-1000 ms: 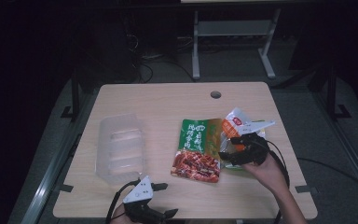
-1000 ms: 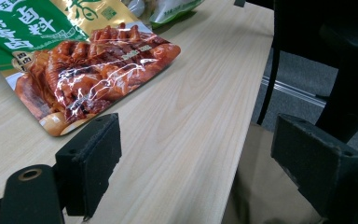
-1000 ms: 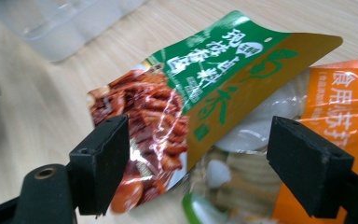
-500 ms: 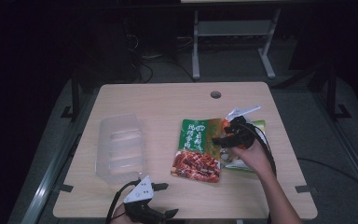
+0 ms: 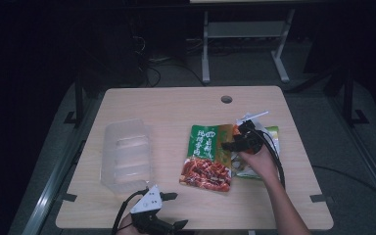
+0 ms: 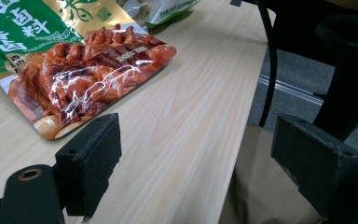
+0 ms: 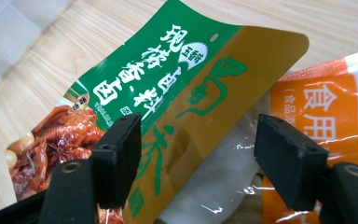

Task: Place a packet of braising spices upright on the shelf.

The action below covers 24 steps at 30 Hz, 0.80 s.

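Jaws of the right gripper (image 7: 196, 163) had just been closing, straddling the green sauce packet's (image 5: 206, 156) raised edge mid-surface (image 5: 166, 105) without pinching it; left gripper (image 6: 191, 177) stood open, empty, at the near edge.

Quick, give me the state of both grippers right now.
Left gripper: open, holding nothing, at the table's near edge.
Right gripper: open, jaws just been closing, astride the edge of the green sauce packet, not gripping it yet.
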Motion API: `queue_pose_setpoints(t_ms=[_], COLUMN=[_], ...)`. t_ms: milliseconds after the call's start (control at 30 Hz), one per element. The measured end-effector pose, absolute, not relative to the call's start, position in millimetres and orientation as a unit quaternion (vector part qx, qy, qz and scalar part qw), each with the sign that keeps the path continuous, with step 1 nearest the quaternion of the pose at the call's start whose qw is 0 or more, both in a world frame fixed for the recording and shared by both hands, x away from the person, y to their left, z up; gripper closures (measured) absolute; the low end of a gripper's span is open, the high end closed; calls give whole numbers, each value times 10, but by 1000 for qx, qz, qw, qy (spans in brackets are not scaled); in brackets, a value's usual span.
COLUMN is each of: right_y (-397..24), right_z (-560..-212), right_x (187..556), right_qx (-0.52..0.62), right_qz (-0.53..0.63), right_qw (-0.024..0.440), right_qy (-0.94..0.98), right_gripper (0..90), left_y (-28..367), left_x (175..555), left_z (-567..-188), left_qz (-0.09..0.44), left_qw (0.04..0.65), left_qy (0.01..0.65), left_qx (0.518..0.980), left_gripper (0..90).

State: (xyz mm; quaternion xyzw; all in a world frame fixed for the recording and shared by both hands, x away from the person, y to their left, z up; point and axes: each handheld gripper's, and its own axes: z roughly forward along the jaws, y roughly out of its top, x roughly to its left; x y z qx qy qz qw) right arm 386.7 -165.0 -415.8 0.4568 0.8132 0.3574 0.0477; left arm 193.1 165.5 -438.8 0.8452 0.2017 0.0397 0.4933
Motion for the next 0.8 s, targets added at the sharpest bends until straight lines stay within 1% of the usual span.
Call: queue_pose_setpoints(t_ms=[33,233,300,567,600,633,667,733,800], right_y=[-1644,-1593,-1557,-1485,-1477,-1464,-1464,-1461,-1466], right_z=[-4174,-4224,-4239,-4265,-4270,-4279,-4279,-4290,-4302], right_x=[3862,3857,3865,3876,3877,3874,3874,3878,3889], right_qx=[459,465,470,478,478,476,476,477,478], right_qz=[360,359,364,368,369,369,369,373,373], right_qw=[47,41,31,36,35,45,45,47,48], right_qy=[811,808,803,797,796,797,797,794,793], right_gripper=[345,390,409,451,475,540,540,603,709], left_y=[1654,1637,1633,1630,1628,1627,1626,1625,1627], left_x=[1931,1917,1915,1915,1915,1914,1914,1914,1916], left_z=[-4388,-4394,-4396,-4398,-4397,-4397,-4396,-4397,-4395], left_qz=[40,36,35,34,35,35,35,35,36], left_qw=[494,493,494,494,494,495,494,495,494], left_qy=[202,203,203,203,202,202,202,202,201], left_qx=[845,845,845,844,845,845,845,844,845], left_gripper=[157,157,157,157,157,157,157,157,157])
